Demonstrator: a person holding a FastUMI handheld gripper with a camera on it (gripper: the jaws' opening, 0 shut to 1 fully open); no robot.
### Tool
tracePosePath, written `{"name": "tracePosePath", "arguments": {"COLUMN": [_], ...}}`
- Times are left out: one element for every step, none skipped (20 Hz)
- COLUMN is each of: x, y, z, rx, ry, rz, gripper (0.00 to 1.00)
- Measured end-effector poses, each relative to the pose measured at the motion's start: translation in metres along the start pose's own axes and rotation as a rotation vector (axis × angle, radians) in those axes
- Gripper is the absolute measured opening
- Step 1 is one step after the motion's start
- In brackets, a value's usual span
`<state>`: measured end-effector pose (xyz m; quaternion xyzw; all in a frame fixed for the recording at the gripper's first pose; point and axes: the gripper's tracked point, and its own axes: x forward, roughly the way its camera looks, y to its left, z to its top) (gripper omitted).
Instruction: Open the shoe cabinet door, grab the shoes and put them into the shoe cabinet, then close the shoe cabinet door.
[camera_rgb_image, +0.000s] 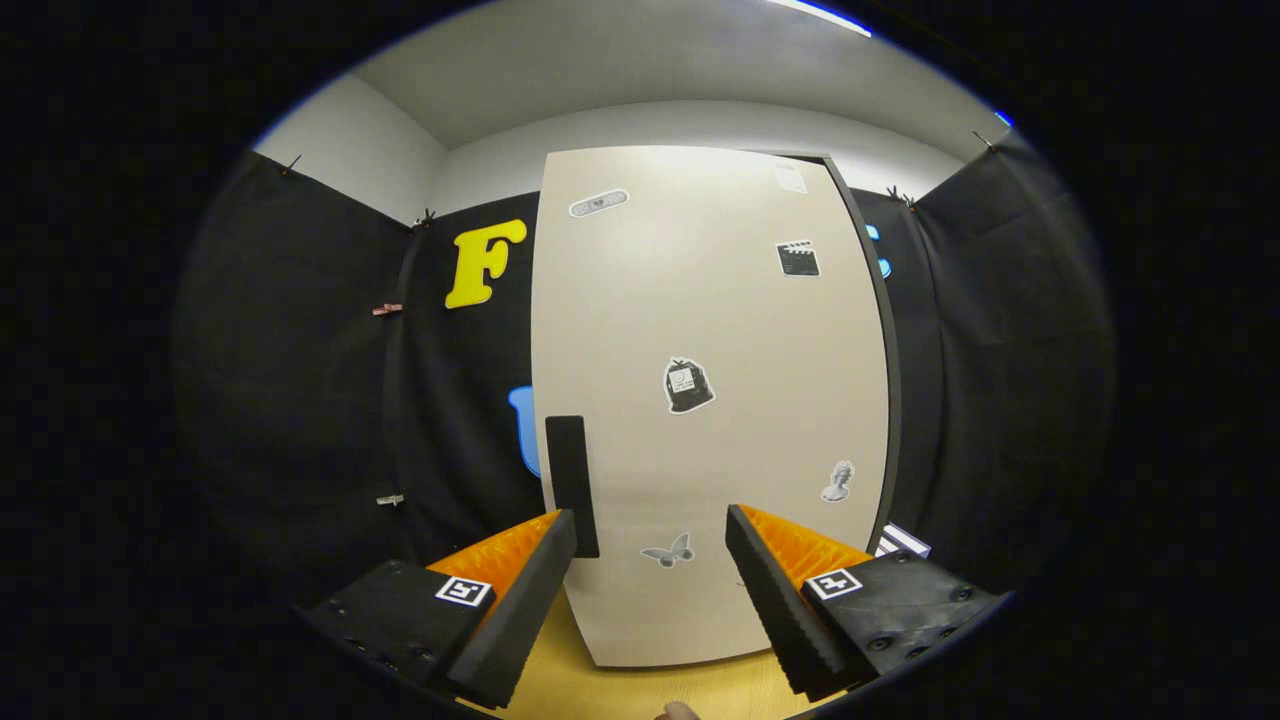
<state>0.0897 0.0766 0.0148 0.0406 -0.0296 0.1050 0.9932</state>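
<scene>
A: Nearest first. What did the gripper show?

B: Released. The two fingers stood well apart, black pads facing inward, orange ribs behind them, nothing held between.

A: Below them?

B: Pale wooden floor, and a small bit of a finger, hard to make out.

A: And ahead?

B: The shoe cabinet door, beige, upright and shut, just beyond the fingertips and spanning the gap between them. Its black handle ran vertically near the door's left edge, just above the left fingertip; whether they touched, I could not tell.

A: Markings?

B: Small stickers scattered on the door.

A: Farther back?

B: Black cloth, then white wall.
</scene>
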Motion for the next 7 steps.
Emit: {"name": "tracePosePath", "arguments": {"x": [0.0016, 0.0033, 0.0053, 0.0072, 0.0089, 0.0105, 0.0113], "y": [-0.0003, -0.0003, 0.0002, 0.0014, 0.0009, 0.0019, 0.0019], "z": [-0.0005, -0.0004, -0.0008, -0.0011, 0.0, -0.0001, -0.0002], "rx": [-0.004, -0.006, -0.007, -0.007, -0.006, -0.007, -0.008], "ry": [0.001, 0.003, 0.004, 0.002, 0.0, -0.001, -0.001], "rz": [0.0, -0.002, -0.003, -0.004, -0.005, -0.005, -0.005], "gripper": [0.98, 0.98, 0.98, 0.98, 0.98, 0.98, 0.98]}}
